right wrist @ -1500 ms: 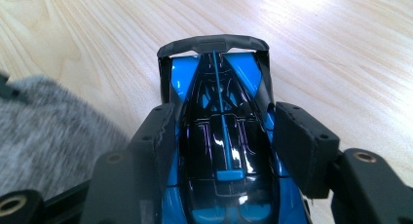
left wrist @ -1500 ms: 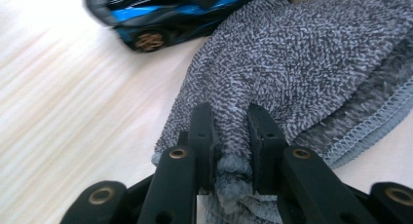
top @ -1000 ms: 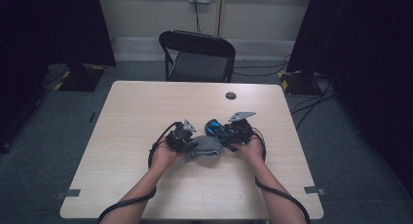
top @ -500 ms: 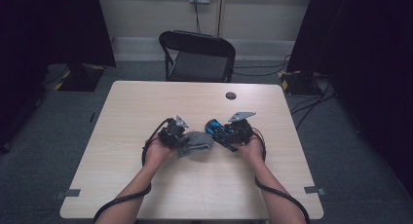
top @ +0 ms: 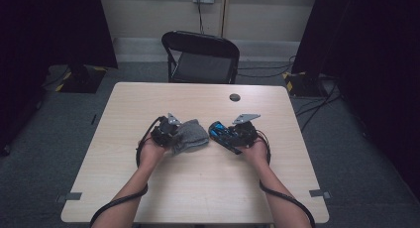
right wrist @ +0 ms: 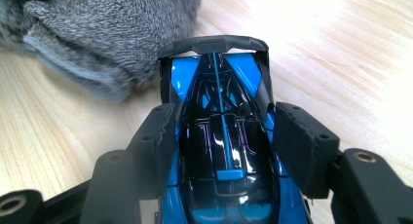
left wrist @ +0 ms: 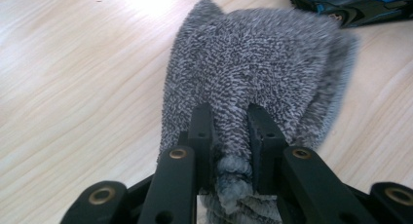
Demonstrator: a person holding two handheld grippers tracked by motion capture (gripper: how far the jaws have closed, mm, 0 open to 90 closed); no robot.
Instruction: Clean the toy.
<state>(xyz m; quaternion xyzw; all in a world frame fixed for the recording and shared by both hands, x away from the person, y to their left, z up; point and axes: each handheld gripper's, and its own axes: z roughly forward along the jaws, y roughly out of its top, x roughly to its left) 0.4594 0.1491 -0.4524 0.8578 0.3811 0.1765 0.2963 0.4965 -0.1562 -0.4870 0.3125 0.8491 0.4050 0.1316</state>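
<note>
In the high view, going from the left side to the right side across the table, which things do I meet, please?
left gripper → grey fuzzy cloth → blue and black toy car → right gripper. The small dark round thing lies farther back on the table, so it is left out.

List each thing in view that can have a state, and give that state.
Fuzzy grey knitted cloth: bunched, pinched at one edge.
Left claw: shut on the cloth.
Glossy blue and black toy car: upright, between the pads.
Right claw: shut on the car's sides.
Black folding chair: unfolded, empty.
</note>
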